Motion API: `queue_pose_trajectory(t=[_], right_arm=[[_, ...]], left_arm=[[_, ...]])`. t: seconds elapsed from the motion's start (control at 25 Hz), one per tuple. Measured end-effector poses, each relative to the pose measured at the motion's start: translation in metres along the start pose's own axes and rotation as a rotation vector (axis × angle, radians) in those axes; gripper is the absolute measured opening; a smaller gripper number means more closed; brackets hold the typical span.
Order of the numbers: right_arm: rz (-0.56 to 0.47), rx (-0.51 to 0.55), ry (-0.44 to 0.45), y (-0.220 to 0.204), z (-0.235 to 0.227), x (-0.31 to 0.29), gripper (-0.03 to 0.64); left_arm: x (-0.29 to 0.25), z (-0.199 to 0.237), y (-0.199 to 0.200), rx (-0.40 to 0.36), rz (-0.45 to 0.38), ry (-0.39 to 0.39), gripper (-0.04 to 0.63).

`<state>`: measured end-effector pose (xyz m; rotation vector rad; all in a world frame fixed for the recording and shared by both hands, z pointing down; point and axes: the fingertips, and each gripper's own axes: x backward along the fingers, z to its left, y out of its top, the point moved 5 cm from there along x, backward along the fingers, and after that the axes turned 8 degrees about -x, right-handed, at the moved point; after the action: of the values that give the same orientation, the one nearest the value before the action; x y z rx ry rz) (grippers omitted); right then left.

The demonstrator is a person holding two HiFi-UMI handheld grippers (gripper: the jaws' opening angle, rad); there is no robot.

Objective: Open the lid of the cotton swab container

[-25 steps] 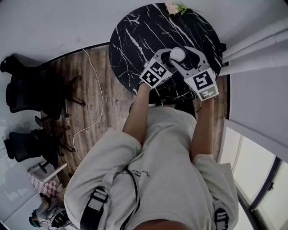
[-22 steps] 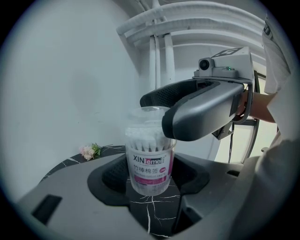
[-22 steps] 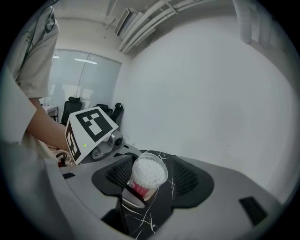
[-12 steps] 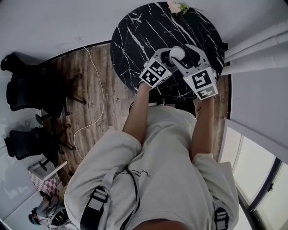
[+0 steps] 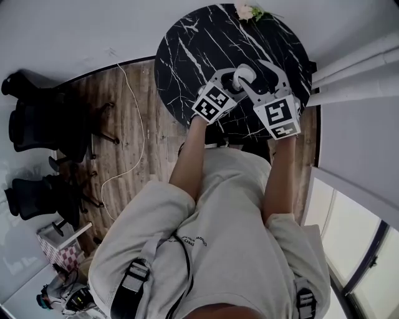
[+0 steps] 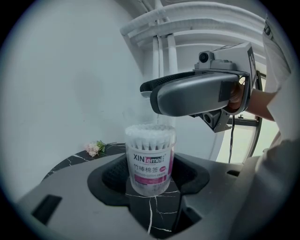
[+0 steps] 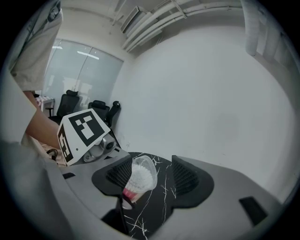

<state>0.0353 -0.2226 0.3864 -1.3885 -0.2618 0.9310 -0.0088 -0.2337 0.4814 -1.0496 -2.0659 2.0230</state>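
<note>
A clear round cotton swab container [image 5: 243,76] with a pink and white label stands upright on the black marble table [image 5: 199,43]. In the left gripper view the cotton swab container [image 6: 150,159] sits between my left gripper's [image 6: 150,182] pads, which touch both its sides. Its clear lid looks to be on. My left gripper [image 5: 235,85] reaches it from the near left. My right gripper [image 5: 262,76] hovers over the top with its jaws wide apart. The right gripper view shows the container [image 7: 139,178] from above, close to the left jaw of my right gripper [image 7: 152,182].
A small pink flower [image 5: 245,11] lies at the table's far edge. Black office chairs [image 5: 37,131] and a white cable [image 5: 131,143] are on the wooden floor to the left. White pipes [image 5: 349,62] run at the right.
My right gripper has shifted slightly toward the far side above the container. The left gripper and the container have barely moved.
</note>
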Motion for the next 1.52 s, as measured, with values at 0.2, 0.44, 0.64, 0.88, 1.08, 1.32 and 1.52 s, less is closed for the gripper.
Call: queue_pose_trajectory(t=[0.2, 0.44, 0.64, 0.88, 1.08, 1.32, 1.52], right_arm=[[-0.007, 0.004, -0.062, 0.003, -0.007, 0.008, 0.282], [0.002, -0.002, -0.136, -0.004, -0.019, 0.017, 0.282], [0.009, -0.019, -0.182, -0.008, -0.029, 0.022, 0.282], [0.021, -0.061, -0.241, -0.020, -0.046, 0.032, 0.282], [0.036, -0.087, -0.273, -0.032, -0.052, 0.039, 0.282], [0.045, -0.115, -0.303, -0.041, -0.056, 0.049, 0.282], [0.060, -0.133, -0.326, -0.051, -0.056, 0.054, 0.282]], left_arm=[[0.000, -0.001, 0.001, -0.006, -0.004, 0.001, 0.267], [-0.003, -0.005, 0.002, -0.009, -0.009, -0.008, 0.267], [-0.007, -0.006, 0.006, -0.015, -0.016, -0.019, 0.267], [-0.012, -0.010, 0.012, -0.027, -0.025, -0.047, 0.267], [-0.016, -0.016, 0.009, -0.035, -0.018, -0.067, 0.267], [-0.019, -0.025, 0.015, -0.048, -0.027, -0.081, 0.267], [-0.023, -0.028, 0.016, -0.045, -0.041, -0.101, 0.267]])
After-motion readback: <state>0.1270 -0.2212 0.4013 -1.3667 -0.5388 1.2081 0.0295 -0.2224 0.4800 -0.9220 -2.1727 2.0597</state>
